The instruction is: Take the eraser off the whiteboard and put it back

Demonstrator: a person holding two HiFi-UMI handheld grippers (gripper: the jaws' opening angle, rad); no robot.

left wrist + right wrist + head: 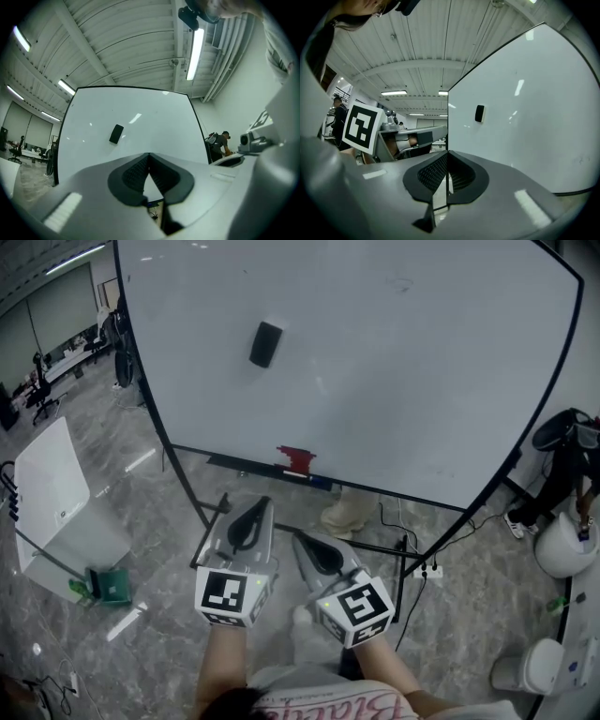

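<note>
A black eraser (265, 344) sticks to the upper left part of the big whiteboard (394, 362). It also shows in the left gripper view as the eraser (116, 134) and in the right gripper view as the eraser (479, 113). Both grippers are held low in front of the board, well short of the eraser. My left gripper (261, 506) is shut with nothing between its jaws, its tips (149, 154) pointing at the board below and right of the eraser. My right gripper (298, 538) beside it is shut and empty too, its tips (447, 152) aimed along the board's left edge.
A red object (296, 459) lies on the board's marker tray. The stand's black legs (192, 498) and a power strip (427, 570) sit on the floor ahead. A white panel (56, 493) stands at left, and a person (562, 465) and white bins (565, 545) at right.
</note>
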